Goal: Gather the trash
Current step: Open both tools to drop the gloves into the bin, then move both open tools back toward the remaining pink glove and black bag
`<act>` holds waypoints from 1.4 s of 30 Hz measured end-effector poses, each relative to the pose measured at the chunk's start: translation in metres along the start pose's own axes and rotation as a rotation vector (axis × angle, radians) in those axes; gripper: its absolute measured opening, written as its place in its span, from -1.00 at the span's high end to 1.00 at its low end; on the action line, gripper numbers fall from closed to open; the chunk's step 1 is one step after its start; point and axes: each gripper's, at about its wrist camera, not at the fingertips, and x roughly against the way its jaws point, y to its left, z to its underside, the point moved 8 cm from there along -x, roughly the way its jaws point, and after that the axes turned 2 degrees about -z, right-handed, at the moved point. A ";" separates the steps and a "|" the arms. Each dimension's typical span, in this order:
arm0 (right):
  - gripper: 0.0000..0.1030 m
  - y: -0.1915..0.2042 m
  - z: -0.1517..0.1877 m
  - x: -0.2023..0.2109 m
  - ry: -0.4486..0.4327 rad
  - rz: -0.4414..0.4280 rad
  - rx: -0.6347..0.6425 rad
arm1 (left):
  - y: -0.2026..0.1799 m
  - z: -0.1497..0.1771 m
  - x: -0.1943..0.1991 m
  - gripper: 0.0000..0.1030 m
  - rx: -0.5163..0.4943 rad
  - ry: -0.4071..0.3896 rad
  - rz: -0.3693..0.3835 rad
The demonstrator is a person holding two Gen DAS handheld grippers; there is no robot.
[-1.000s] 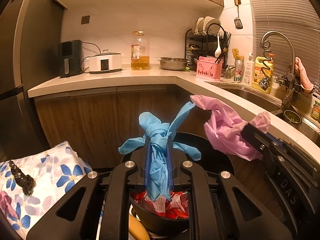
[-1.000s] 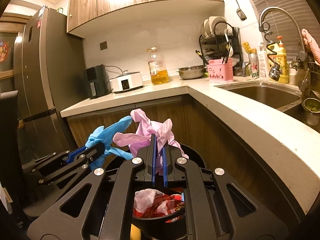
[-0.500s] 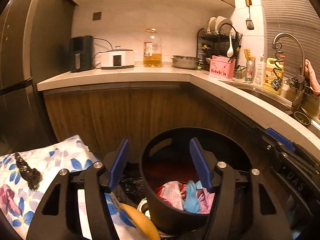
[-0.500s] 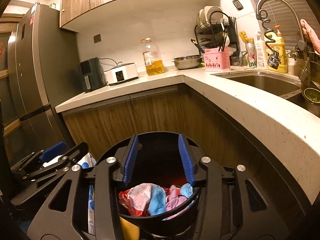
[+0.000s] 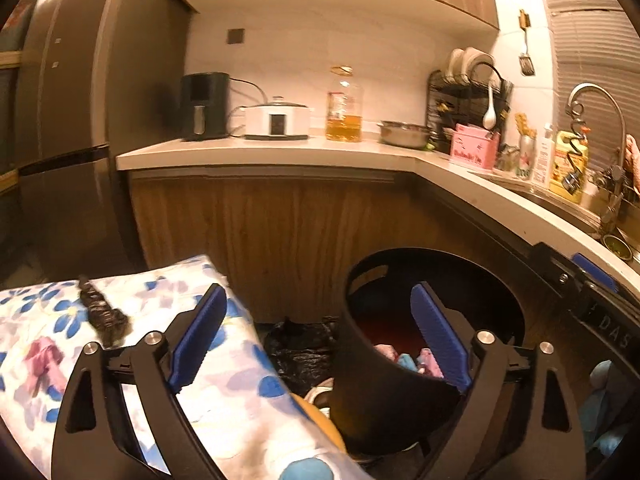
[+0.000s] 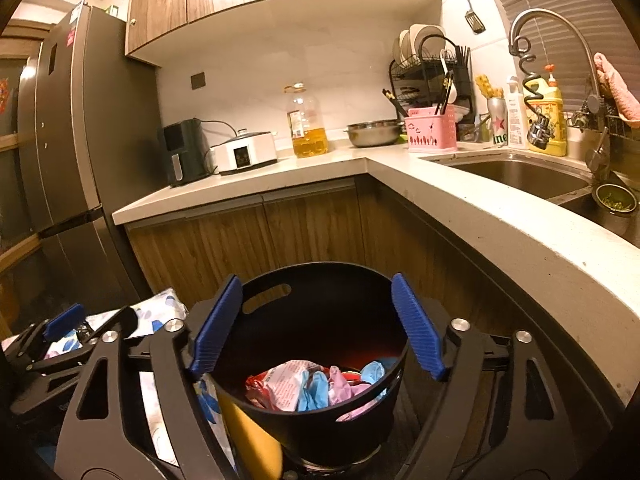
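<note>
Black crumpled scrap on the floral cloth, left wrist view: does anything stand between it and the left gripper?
Nothing visible does. The black scrap lies exposed on the floral cloth, up and left of the open, empty left gripper; only bare cloth lies between them.

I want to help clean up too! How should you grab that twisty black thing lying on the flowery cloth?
Grab the twisty black scrap across its narrow width near the middle, coming down from above. It lies flat and long on the flowered cloth, so nothing can slip underneath it. Its far end is thin and its near end is bulkier. The open left tool hangs nearest.
</note>
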 end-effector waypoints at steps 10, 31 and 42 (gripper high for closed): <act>-0.62 0.034 0.018 0.019 -0.010 -0.011 0.015 | 0.056 0.017 0.037 -0.88 0.033 -0.033 -0.131; -0.62 0.163 0.054 0.015 0.038 -0.205 0.096 | 0.208 0.052 0.069 -0.88 0.197 0.000 -0.398; -0.62 0.213 0.073 -0.005 0.083 -0.299 0.138 | 0.270 0.066 0.029 -0.88 0.234 0.078 -0.523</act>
